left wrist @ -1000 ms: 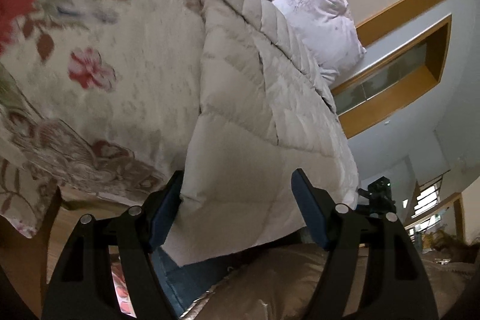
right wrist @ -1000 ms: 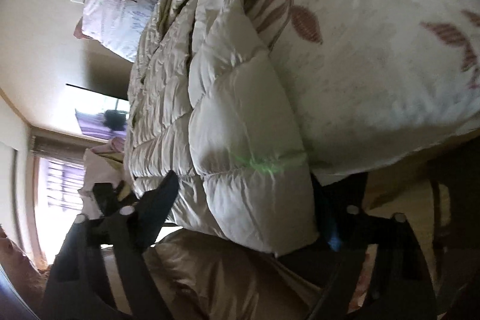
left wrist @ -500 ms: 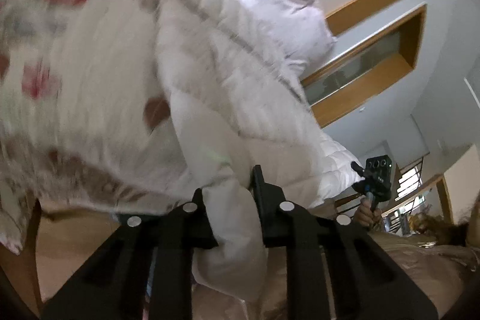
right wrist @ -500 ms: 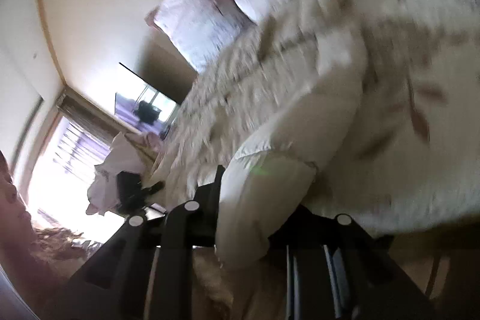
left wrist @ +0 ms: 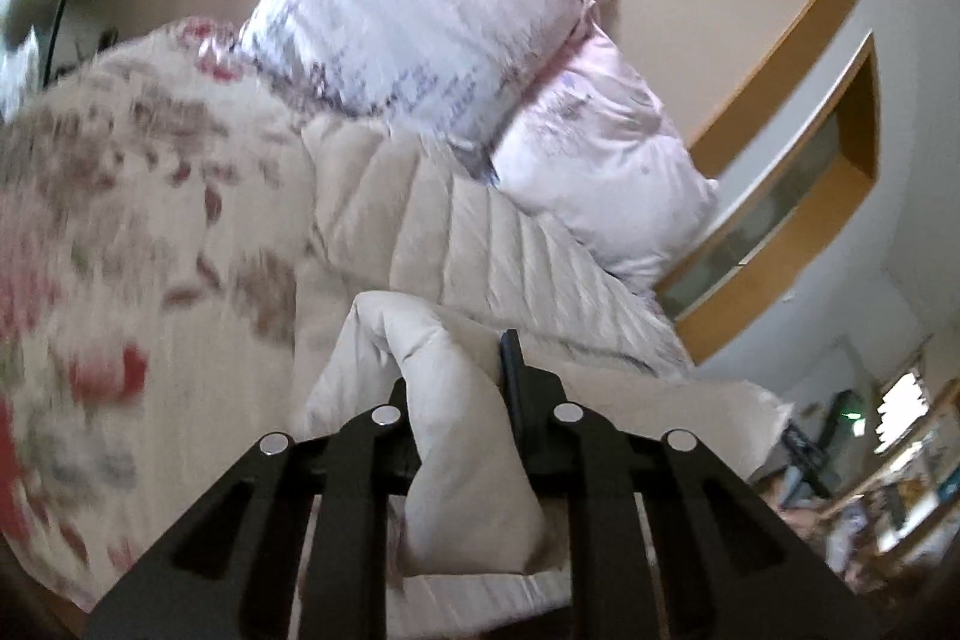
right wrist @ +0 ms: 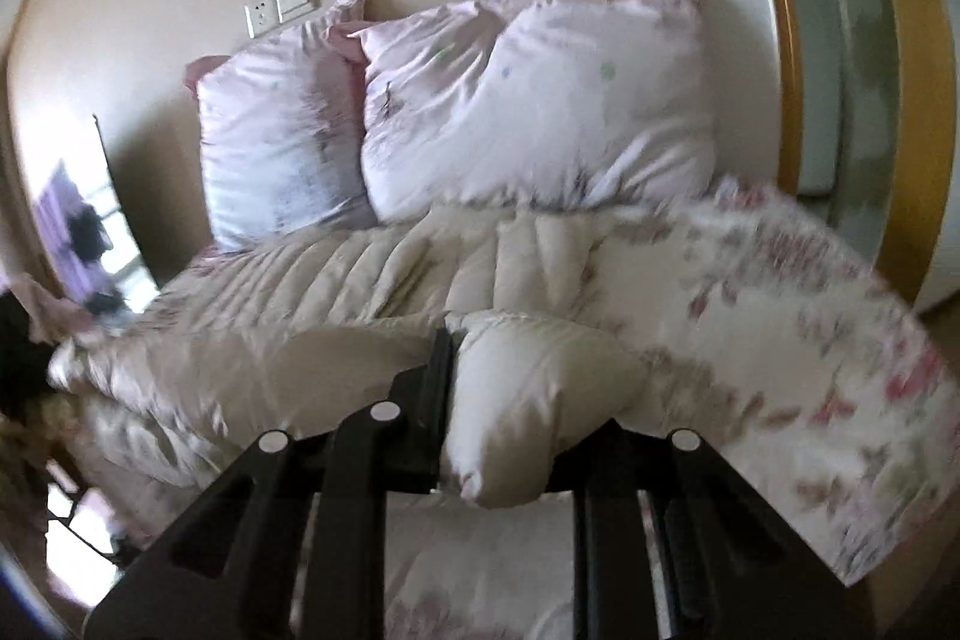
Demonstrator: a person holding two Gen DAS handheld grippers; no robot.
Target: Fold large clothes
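Left wrist: jaws pinch jacket (left wrist: 462,400).

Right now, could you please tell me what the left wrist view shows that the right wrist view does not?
Only the left wrist view shows the left claw pinching the cream jacket, plus the other handheld claw far off. Only the right wrist view shows the right claw pinching another corner, and a mirror. Both show the jacket, two pink pillows, wall sockets and the floral bedspread.

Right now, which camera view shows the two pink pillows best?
The right wrist view: both pink pillows stand side by side, nearly whole, against the wall. The left wrist view shows them tilted and stacked, and the nearer one is blurred.
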